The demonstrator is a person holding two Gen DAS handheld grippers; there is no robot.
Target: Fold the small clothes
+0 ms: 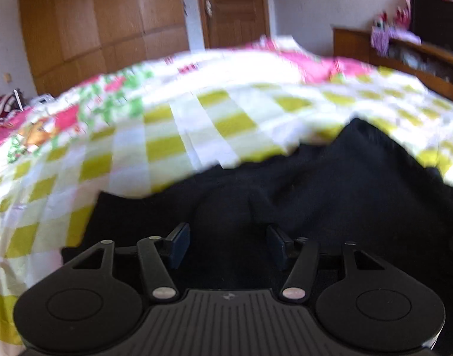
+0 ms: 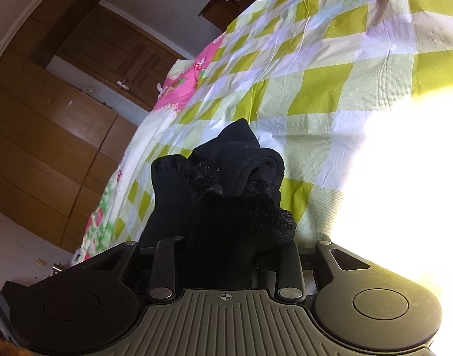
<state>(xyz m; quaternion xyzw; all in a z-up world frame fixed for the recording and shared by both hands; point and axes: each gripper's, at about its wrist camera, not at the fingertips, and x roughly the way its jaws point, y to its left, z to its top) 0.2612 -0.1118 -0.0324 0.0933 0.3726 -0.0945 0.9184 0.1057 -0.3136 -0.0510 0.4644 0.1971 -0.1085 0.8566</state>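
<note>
Black garment (image 1: 300, 184) sprawls over the checked bedspread (image 1: 167, 136) on the bed, near its front edge, and the left gripper (image 1: 228, 244) hovers just above it, fingers (image 1: 179, 244) parted with only cloth visible between them. The right gripper (image 2: 226, 252) has a bunch of that dark fabric clamped — lifted, folds spilling forward over the bedspread.
</note>
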